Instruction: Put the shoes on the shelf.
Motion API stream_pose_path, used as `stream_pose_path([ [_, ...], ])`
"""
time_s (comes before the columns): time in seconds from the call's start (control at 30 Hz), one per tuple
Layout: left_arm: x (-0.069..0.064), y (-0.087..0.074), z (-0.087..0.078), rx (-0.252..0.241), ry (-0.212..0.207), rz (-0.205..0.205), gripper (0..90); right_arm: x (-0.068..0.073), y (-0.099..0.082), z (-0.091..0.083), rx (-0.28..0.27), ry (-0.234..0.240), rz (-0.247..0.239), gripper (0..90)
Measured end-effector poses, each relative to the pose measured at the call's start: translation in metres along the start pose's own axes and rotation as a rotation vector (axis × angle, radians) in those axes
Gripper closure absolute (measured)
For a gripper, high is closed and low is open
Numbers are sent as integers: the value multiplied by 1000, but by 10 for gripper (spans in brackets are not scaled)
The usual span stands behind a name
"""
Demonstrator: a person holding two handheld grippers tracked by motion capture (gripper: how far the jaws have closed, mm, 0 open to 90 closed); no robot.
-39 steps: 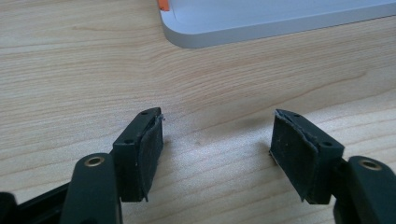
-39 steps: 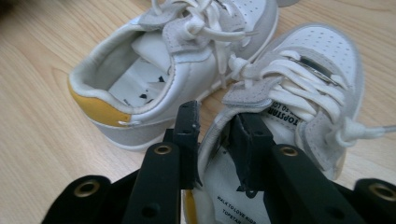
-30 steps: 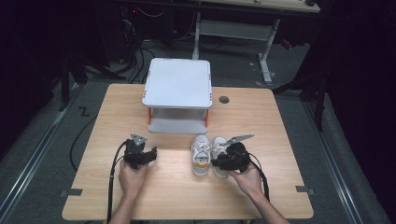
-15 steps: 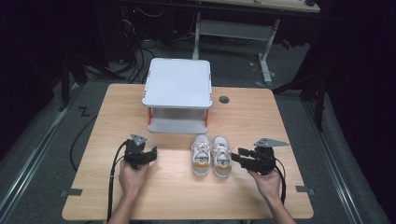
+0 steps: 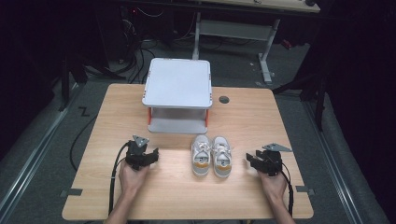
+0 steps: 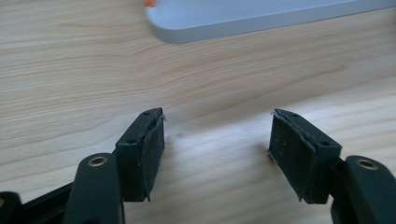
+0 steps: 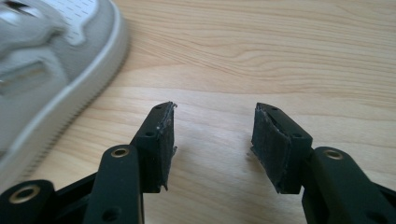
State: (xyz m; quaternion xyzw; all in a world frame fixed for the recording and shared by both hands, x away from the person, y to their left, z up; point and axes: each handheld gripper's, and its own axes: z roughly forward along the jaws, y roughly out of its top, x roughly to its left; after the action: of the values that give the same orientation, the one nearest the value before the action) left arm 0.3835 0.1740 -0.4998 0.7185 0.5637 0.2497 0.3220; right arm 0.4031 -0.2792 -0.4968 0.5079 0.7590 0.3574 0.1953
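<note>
A pair of small grey-and-white sneakers stands side by side, toes toward the rack: the left shoe (image 5: 201, 156) and the right shoe (image 5: 221, 157). My right gripper (image 5: 251, 161) rests low on the table to their right, pointing at them but apart from them. Its jaws have just been opening and nothing is between them (image 7: 212, 135); the right shoe's side (image 7: 46, 70) shows at the upper left. My left gripper (image 5: 153, 155) lies left of the shoes, open and empty (image 6: 217, 135), aimed at the rack's lower shelf (image 6: 261, 18).
A white two-tier rack (image 5: 177, 84) with orange posts stands behind the shoes at the table's middle back. A round cable hole (image 5: 224, 99) sits to its right. The wooden table (image 5: 289, 126) has bare surface on both sides; dark floor and cables surround it.
My right gripper has drawn away from the right shoe's heel, moving right and down to the table with its jaws wider. The shoes and the left gripper stay put.
</note>
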Motion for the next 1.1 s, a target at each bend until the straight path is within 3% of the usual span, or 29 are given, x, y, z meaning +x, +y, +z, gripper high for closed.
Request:
stream_pose_path([
  [0.03,-9,4,-7,-17,-27,17,361,0,-1,3,7,-29,-4,482],
  [0.07,-9,4,-7,-17,-27,17,360,0,-1,3,7,-29,-4,482],
  [0.13,-19,9,-16,-40,-58,35,361,-1,-2,4,-5,-59,-6,475],
  [0.17,-29,14,-25,-57,-94,34,360,-2,-1,4,-3,-63,-6,469],
  [0.2,-29,14,-25,-57,-94,34,359,-2,-1,4,-3,-63,-6,469],
  [0.23,-39,19,-33,-64,-143,15,355,-1,-1,5,0,-67,-6,455],
  [0.27,-39,19,-33,-64,-143,15,352,-1,-1,5,0,-67,-6,455],
  [0.3,-51,23,-40,-61,-199,5,349,0,0,6,4,-76,-23,446],
  [0.5,-101,34,-55,-58,-305,22,355,2,0,6,8,-79,-42,429],
  [0.63,-128,44,-55,-16,-359,36,352,1,0,6,7,-77,-42,428],
  [0.83,-154,49,-41,61,-349,38,332,1,-1,6,8,-76,-42,423],
  [1.1,-167,55,-27,120,-311,9,373,1,-1,6,8,-75,-41,421],
])
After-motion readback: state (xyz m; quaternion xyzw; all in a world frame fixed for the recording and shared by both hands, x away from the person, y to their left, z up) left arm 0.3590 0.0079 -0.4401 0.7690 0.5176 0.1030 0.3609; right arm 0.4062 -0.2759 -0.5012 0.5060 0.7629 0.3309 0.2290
